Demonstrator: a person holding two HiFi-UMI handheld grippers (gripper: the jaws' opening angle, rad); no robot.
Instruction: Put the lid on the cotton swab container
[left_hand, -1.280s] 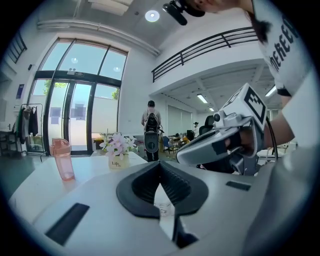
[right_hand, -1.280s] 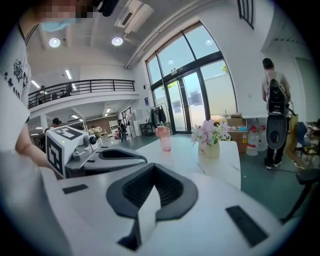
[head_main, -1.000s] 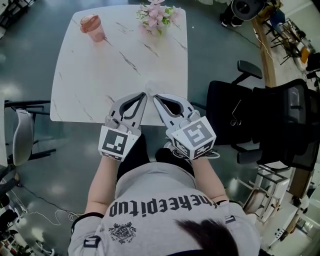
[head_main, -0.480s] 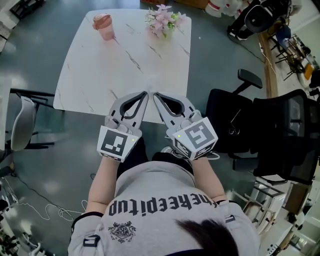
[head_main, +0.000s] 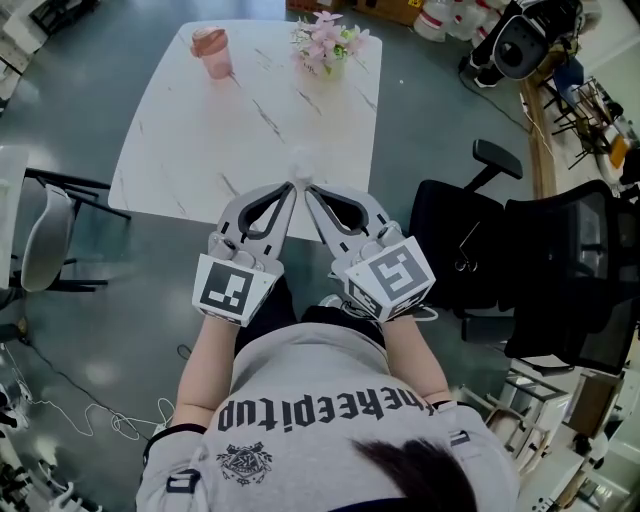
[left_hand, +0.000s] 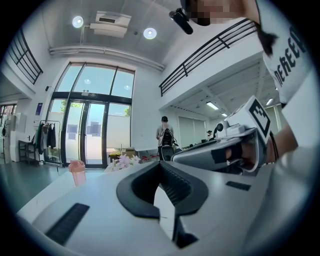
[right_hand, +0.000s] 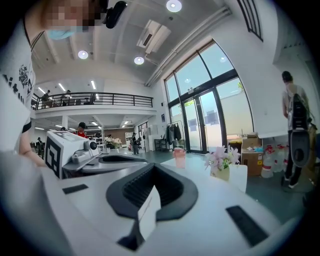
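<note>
My left gripper (head_main: 291, 187) and right gripper (head_main: 308, 190) are held side by side, tips almost touching, over the near edge of the white marble table (head_main: 190, 150). Each has its jaws closed together with nothing between them. Just beyond the tips a small pale, see-through thing (head_main: 299, 163) stands on the table, too faint to tell what it is. In the left gripper view the left gripper (left_hand: 161, 163) points across the tabletop with the right gripper (left_hand: 225, 150) beside it. The right gripper (right_hand: 152, 168) likewise looks across the table, the left gripper (right_hand: 95, 159) at its side.
A pink lidded cup (head_main: 211, 51) and a small vase of pink flowers (head_main: 330, 40) stand at the table's far edge. A black office chair (head_main: 470, 230) is to the right of the table and a grey chair (head_main: 45, 240) to its left. People stand in the hall.
The head view has drifted, so the table, cup and flowers sit slightly further right. Both grippers stay shut and close together in nearly the same place.
</note>
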